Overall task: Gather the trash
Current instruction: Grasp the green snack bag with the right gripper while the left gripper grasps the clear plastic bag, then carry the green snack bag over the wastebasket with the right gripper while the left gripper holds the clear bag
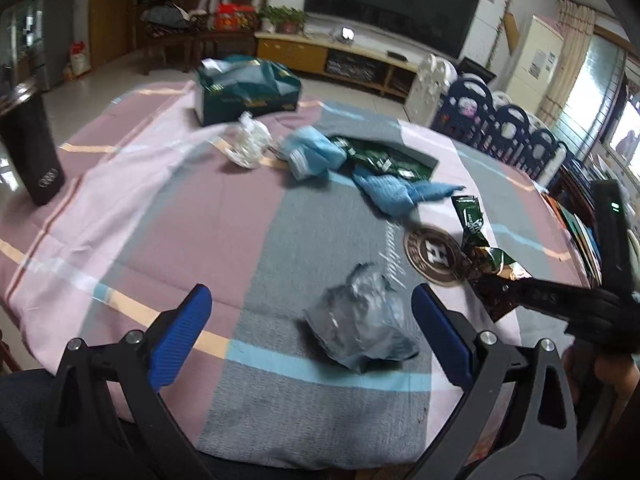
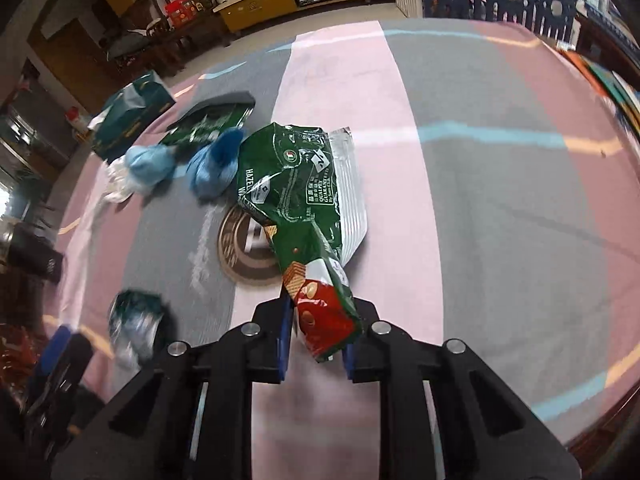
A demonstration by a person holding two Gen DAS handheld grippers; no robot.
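My right gripper (image 2: 316, 332) is shut on the red end of a green wafer wrapper (image 2: 298, 204), which it holds up over the striped tablecloth (image 2: 480, 200). The same wrapper (image 1: 478, 240) and the right gripper (image 1: 500, 286) show at the right of the left wrist view. My left gripper (image 1: 312, 320) is open, its blue pads on either side of a crumpled clear plastic bag (image 1: 360, 330) on the cloth. That bag (image 2: 134, 326) also shows low left in the right wrist view. Farther back lie blue crumpled cloths (image 1: 312, 154), white crumpled plastic (image 1: 248, 142) and a flat green packet (image 1: 384, 158).
A dark green tissue box (image 1: 246, 88) stands at the table's far side. A black container (image 1: 34, 152) stands off the left edge. A round brown emblem (image 1: 434, 254) is printed on the cloth. Chairs, a TV cabinet and a blue-and-white fence stand beyond the table.
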